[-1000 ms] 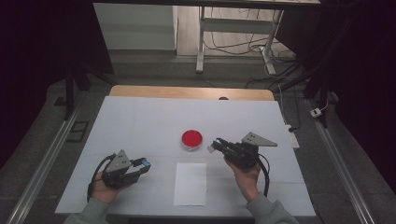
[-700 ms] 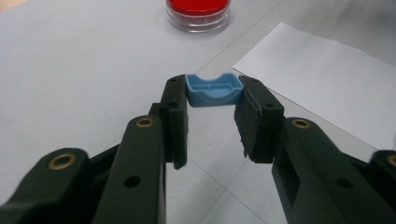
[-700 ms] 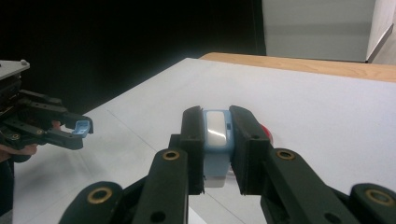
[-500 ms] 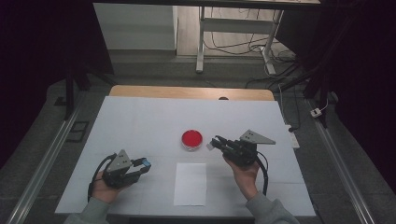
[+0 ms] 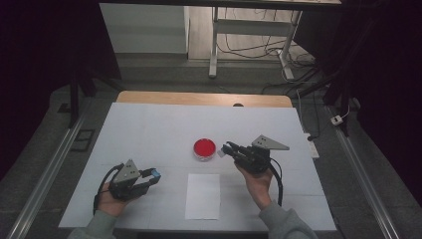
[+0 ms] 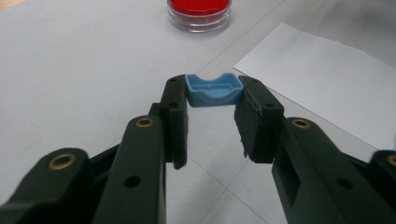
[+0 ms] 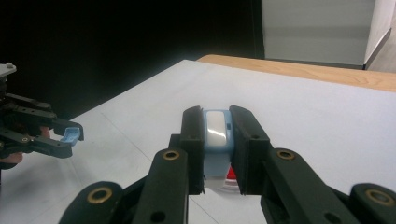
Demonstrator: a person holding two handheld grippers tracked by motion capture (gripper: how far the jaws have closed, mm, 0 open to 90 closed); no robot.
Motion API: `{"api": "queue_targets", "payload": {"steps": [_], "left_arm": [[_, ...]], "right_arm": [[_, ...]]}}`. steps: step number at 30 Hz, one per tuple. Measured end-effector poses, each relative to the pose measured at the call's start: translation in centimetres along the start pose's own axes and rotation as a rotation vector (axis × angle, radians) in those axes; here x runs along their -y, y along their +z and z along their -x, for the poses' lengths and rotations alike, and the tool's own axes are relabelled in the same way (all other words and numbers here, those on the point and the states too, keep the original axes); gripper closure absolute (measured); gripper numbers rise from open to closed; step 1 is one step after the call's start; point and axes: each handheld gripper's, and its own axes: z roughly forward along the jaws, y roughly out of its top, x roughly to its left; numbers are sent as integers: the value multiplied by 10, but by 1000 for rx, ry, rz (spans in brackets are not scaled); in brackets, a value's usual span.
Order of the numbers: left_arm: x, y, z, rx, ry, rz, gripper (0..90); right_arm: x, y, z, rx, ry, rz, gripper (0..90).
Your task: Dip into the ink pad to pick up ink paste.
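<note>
My left gripper (image 5: 155,175) rests low over the white table at the front left, shut on a small blue cap-like piece (image 6: 214,90) held across its tips (image 6: 214,100). My right gripper (image 5: 227,149) hovers just right of a round clear dish with red content (image 5: 204,148), pointing left at it. It is shut on a light-blue and white block (image 7: 216,133) that stands upright between the pads (image 7: 217,126). A sliver of the red dish (image 7: 230,175) shows beneath that block. The left gripper (image 7: 70,136) with its blue piece appears at the far left of the right gripper view.
A white sheet of paper (image 5: 203,195) lies near the front edge between the two hands, also seen as the sheet (image 6: 327,88) beside the left jaws. The white table cover (image 5: 149,129) ends in a wooden strip (image 5: 199,98) at the back. Cables and table legs stand on the floor beyond.
The right gripper has crept slightly up the picture beside the red dish, still shut on its block. The left hand has kept still.
</note>
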Motion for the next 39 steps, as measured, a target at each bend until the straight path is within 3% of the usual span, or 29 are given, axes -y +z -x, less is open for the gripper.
{"api": "queue_targets", "payload": {"steps": [24, 39], "left_arm": [[0, 0, -1, 4, -4, -3, 647], [0, 0, -1, 7, -5, -4, 647]], "right_arm": [[-11, 24, 1, 0, -31, -11, 754], [-11, 53, 10, 4, -25, -46, 754]]}}
